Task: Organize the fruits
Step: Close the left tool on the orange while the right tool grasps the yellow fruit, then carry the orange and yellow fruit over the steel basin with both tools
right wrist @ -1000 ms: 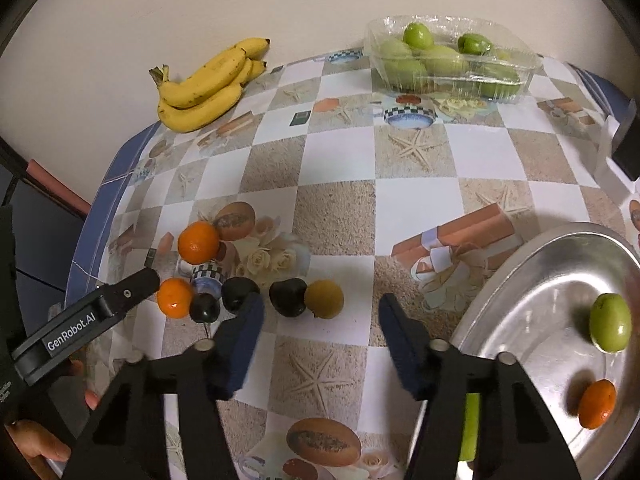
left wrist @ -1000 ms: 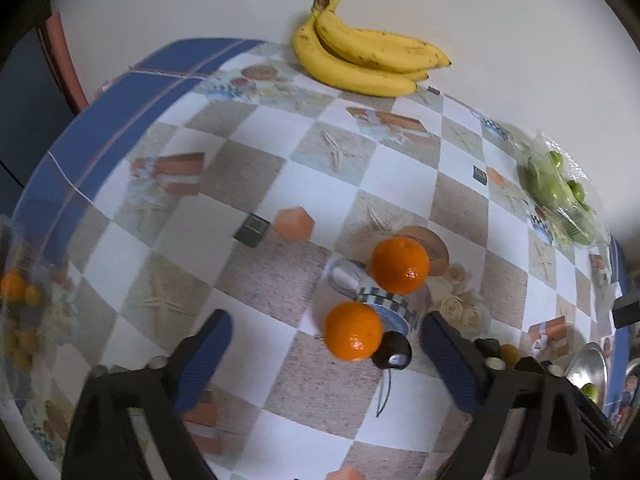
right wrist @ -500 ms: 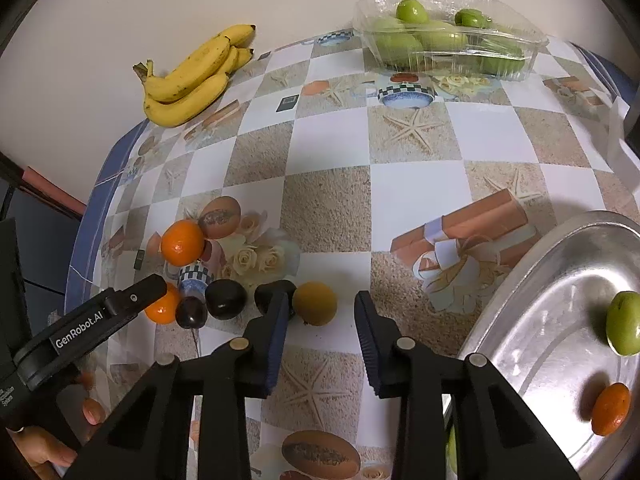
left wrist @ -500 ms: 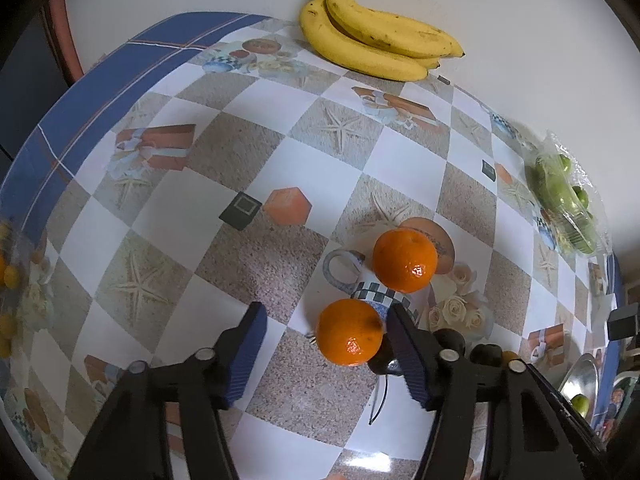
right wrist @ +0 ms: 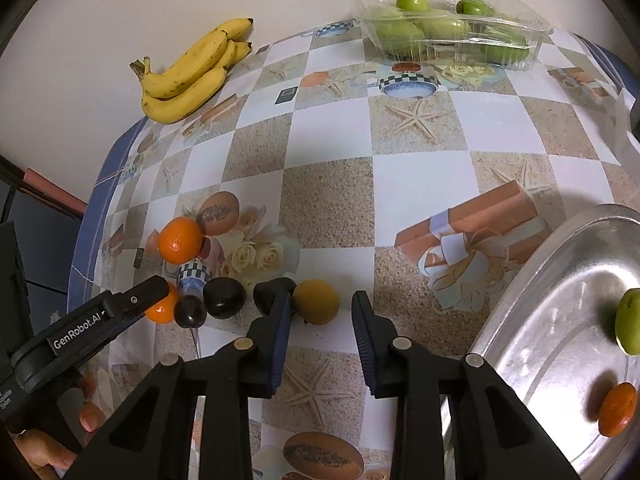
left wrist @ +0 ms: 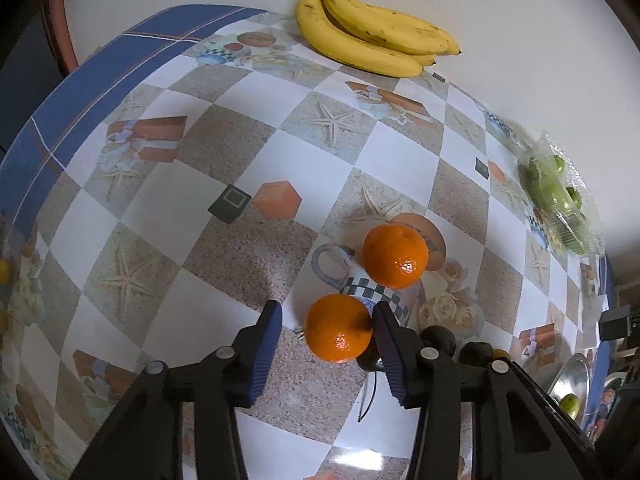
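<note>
My left gripper (left wrist: 326,330) is open around a near orange (left wrist: 338,334); its right finger touches the fruit, the left finger stands apart. A second orange (left wrist: 395,256) lies just beyond. My right gripper (right wrist: 320,316) is open around a small yellow fruit (right wrist: 316,302), which sits against its left finger. Dark plums (right wrist: 224,298) lie between the two grippers. A silver tray (right wrist: 560,280) at the right holds a green fruit (right wrist: 629,322) and a small orange (right wrist: 618,410).
A banana bunch (left wrist: 376,46) lies at the table's far edge by the wall. A clear plastic box of green fruits (right wrist: 452,32) stands at the back right. The left gripper's arm (right wrist: 96,320) shows in the right wrist view. The blue table edge (left wrist: 100,76) runs along the left.
Both grippers have narrowed and moved forward. The left now brackets the near orange; the right now brackets the yellow fruit.
</note>
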A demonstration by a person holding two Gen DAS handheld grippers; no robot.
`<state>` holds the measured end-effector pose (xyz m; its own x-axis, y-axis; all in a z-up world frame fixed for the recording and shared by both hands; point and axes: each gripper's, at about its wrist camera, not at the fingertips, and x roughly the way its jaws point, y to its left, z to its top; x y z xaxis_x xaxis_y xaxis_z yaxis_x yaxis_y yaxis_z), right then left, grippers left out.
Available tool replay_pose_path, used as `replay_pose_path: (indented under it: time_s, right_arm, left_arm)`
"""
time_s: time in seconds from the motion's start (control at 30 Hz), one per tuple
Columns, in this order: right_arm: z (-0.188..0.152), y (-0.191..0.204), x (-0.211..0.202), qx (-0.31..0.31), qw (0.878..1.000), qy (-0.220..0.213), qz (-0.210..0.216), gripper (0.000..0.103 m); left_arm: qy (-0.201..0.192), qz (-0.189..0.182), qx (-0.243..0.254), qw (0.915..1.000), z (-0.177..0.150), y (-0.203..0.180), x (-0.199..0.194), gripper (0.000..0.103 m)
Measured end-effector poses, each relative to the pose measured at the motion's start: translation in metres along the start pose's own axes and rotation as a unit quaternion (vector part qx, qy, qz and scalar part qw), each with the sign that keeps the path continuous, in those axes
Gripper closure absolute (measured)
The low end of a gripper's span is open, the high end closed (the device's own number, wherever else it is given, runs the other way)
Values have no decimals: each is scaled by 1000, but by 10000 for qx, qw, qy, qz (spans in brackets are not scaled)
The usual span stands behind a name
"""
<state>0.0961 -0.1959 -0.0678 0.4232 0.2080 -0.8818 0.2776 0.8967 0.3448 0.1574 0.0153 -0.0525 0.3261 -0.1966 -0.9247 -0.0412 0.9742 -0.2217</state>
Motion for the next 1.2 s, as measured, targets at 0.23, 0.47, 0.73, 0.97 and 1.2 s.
replay_pose_path:
  time_s: [0.23,0.47,0.73,0.97,1.2]
  right_arm:
    - [2,3,1,-18,10000,-6,30,73]
    - [3,4,2,-5,10000,-1,51,77]
    - [1,2,0,37,10000,35,75,78]
    - [1,5,-17,34,9998,-103,160,78]
    - [-1,7,-36,69,9998,-168,61,78]
  left_arm:
    - [31,-100,-18,9999,0,-1,1,63]
    - [51,-121,-1,9999,1,-2,0,66]
    - [45,-156,-20,9999,2,-1,-5,66]
    - [-167,-178,41,9997,5,-4,-23,66]
    - [-340,-188,203,9990,5,-12,-43,66]
